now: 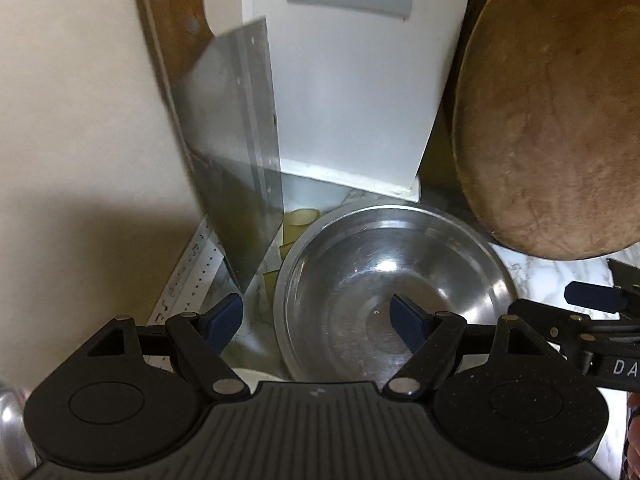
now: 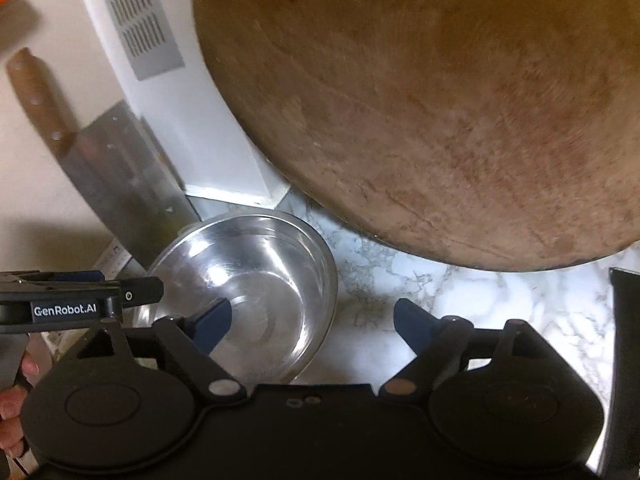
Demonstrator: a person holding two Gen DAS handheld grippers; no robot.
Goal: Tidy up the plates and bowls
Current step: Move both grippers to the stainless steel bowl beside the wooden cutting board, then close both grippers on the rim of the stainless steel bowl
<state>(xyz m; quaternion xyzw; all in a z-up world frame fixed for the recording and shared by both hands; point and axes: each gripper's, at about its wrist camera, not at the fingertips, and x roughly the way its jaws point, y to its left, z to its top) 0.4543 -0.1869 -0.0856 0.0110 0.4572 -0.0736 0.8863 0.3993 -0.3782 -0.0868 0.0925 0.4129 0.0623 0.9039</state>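
Note:
A steel bowl point(image 1: 392, 292) stands upright on the marble counter point(image 2: 460, 300), with nothing in it. My left gripper point(image 1: 318, 318) is open and straddles the bowl's left rim, with one blue finger outside and the other over the inside. In the right wrist view the same bowl point(image 2: 256, 280) sits left of centre. My right gripper point(image 2: 314, 322) is open across its right rim, with the left finger over the bowl and the right finger above the counter. No pad presses on the rim. One of the right gripper's fingers point(image 1: 592, 297) shows at the right edge of the left wrist view.
A cleaver point(image 1: 236, 152) leans on the wall just left of the bowl. Behind the bowl stands a white vented box point(image 1: 348, 80). A big round wooden board point(image 2: 440, 120) leans at the right, close to the bowl. Another steel piece point(image 1: 12, 420) sits at the lower left.

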